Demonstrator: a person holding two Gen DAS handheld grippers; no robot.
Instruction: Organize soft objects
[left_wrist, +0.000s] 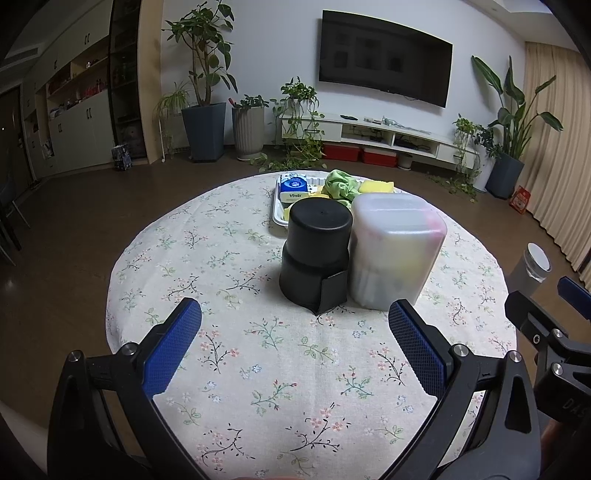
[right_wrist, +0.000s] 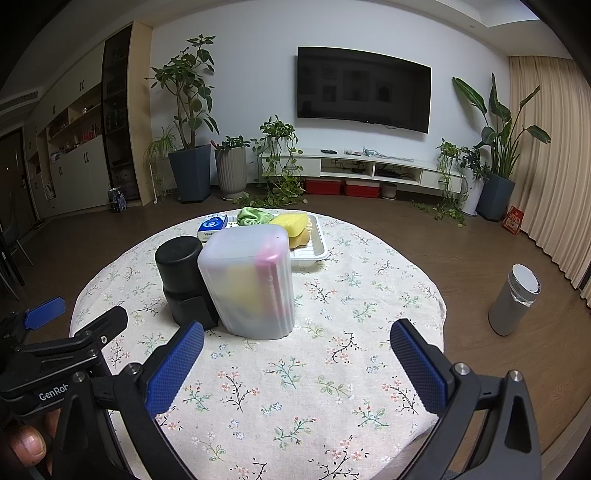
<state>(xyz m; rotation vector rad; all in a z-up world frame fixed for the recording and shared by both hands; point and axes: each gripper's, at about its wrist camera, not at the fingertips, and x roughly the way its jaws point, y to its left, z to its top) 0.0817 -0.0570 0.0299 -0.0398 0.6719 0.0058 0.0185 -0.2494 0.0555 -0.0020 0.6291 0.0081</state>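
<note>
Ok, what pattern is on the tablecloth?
The tablecloth is cream with small scattered flower sprigs, pink and blue blossoms on dark stems; clearest in the left wrist view.

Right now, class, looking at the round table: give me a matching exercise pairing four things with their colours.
Things:
1. cloth
2. sponge
3. cylindrical container
4. tissue pack

Colours:
A. black
B. blue and white
C. green
D. yellow

Pairs: 1-C, 2-D, 3-A, 4-B
</note>
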